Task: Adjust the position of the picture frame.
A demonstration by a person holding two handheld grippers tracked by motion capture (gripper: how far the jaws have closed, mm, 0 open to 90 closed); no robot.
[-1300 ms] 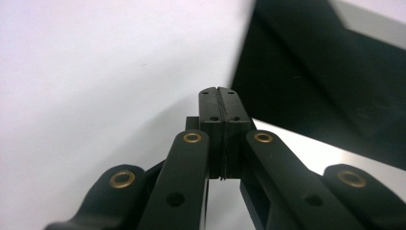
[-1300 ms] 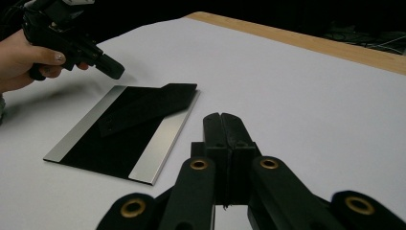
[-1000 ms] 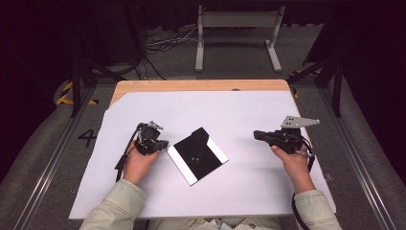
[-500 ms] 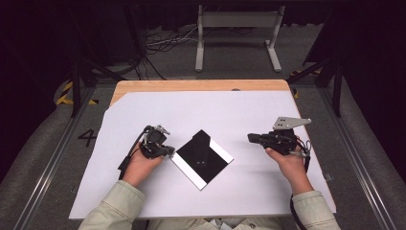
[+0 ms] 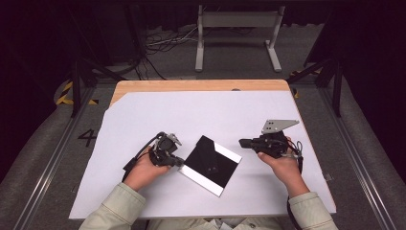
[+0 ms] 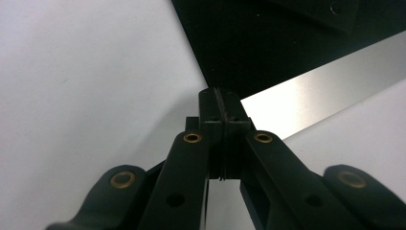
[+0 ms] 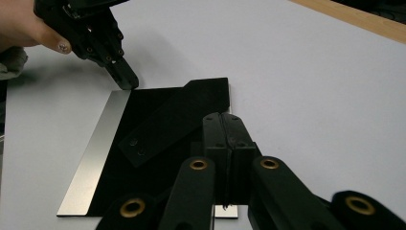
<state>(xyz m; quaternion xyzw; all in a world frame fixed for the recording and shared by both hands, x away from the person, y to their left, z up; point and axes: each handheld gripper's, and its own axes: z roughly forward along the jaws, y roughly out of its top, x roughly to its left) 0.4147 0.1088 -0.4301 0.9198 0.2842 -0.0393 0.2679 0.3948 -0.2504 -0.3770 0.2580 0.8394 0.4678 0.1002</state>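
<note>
The black plate (image 5: 212, 164) with its bright silver edges now lies turned more steeply on the white sheet (image 5: 201, 115) than a second ago, and a little closer to the counter's near edge, midway between its left and right sides. The left hand-held gripper (image 5: 179, 162) has followed it round, its jaws pressed together with the tip touching the plate's left corner. The right hand-held gripper (image 5: 243, 143), jaws likewise pressed together and holding nothing, has slid in just beside the plate's right corner. The plate appears to be nudged into position from both sides, with a final squaring likely remaining.
</note>
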